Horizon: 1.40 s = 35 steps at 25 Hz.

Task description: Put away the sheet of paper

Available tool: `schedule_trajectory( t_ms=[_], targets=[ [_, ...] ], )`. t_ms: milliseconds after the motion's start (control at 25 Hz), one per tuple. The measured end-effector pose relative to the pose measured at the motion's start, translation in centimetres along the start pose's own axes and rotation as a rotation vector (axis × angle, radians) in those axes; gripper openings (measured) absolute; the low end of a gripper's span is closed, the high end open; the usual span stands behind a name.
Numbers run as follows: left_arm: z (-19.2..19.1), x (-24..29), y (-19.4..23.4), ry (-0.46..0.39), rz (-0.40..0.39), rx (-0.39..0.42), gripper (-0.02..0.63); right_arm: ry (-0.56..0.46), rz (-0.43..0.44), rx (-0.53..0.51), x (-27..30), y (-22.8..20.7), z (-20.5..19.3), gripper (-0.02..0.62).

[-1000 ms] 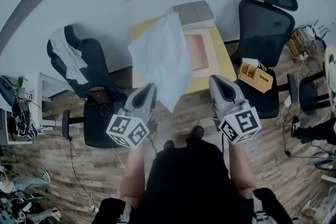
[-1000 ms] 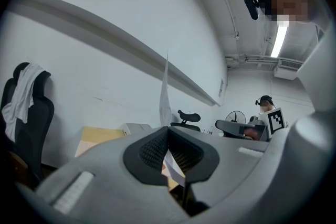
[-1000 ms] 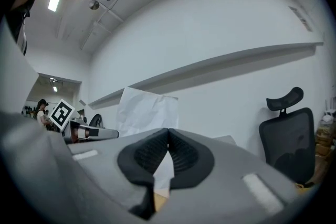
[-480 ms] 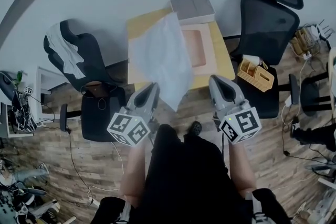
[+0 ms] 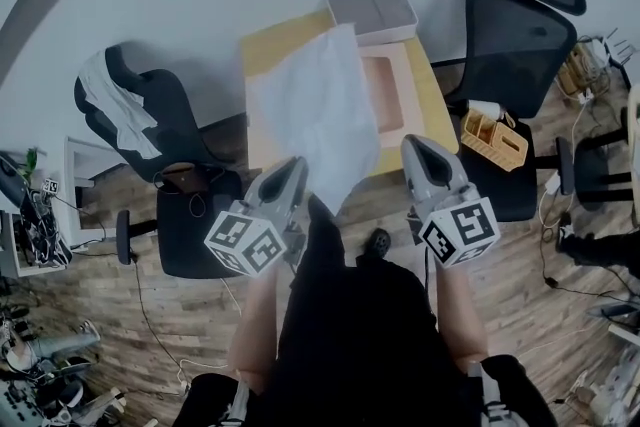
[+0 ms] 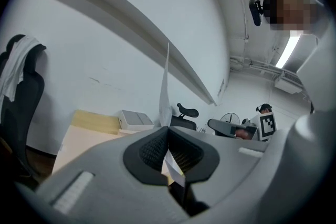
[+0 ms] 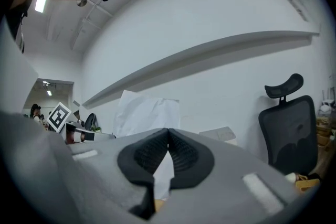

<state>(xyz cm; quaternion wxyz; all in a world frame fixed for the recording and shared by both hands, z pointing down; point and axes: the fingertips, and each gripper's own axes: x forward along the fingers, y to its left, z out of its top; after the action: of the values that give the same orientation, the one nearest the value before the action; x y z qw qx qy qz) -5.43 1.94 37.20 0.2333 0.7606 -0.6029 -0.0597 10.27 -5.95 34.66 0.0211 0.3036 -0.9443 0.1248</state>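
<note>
A white sheet of paper (image 5: 318,120) stands up from my left gripper (image 5: 293,173), which is shut on the sheet's lower corner. The sheet hangs over the yellow table (image 5: 268,47) and hides part of it. In the left gripper view the sheet (image 6: 165,92) shows edge-on, rising from between the closed pads of the left gripper (image 6: 168,129). My right gripper (image 5: 422,150) is shut with nothing in it, to the right of the sheet and apart from it. From the right gripper (image 7: 168,131) the sheet (image 7: 144,113) shows behind the closed tips.
A shallow pink tray (image 5: 392,95) lies on the table, with a grey box (image 5: 372,13) behind it by the wall. A black chair with a white cloth (image 5: 140,110) stands left; another black chair (image 5: 515,35) and a wooden organiser (image 5: 495,140) stand right. Cables lie on the wooden floor.
Both grippers have moved forward and down towards the table, and the sheet has gone with the left one. Both stay shut.
</note>
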Motion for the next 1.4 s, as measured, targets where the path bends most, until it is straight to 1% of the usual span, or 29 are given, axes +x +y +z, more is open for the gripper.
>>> schedule_trajectory(
  t_ms=[200, 440, 680, 880, 1200, 1400],
  targets=[
    [1.3, 2.3, 3.4, 0.032, -0.072, -0.026, 0.011, 0.007, -0.041, -0.024, 3.8, 0.6, 0.9, 0.001],
    [2.0, 5.3, 7.7, 0.081, -0.125, -0.046, 0.011, 0.032, -0.109, -0.028, 7.8, 0.1, 0.7, 0.002],
    [1.4, 7.5, 12.2, 0.14, -0.198, -0.151, 0.011, 0.059, -0.182, -0.038, 10.8, 0.1, 0.2, 0.002],
    [-0.3, 9.1, 15.0, 0.23, -0.267, -0.228, 0.011, 0.07, -0.23, -0.028, 13.0, 0.6, -0.2, 0.002],
    [-3.8, 10.5, 19.6, 0.365, -0.28, -0.261, 0.011, 0.104, -0.299, 0.013, 14.8, 1.4, -2.5, 0.002],
    [-6.4, 11.1, 21.3, 0.437, -0.25, -0.274, 0.011, 0.125, -0.321, 0.031, 14.7, 0.7, -3.3, 0.002]
  ],
)
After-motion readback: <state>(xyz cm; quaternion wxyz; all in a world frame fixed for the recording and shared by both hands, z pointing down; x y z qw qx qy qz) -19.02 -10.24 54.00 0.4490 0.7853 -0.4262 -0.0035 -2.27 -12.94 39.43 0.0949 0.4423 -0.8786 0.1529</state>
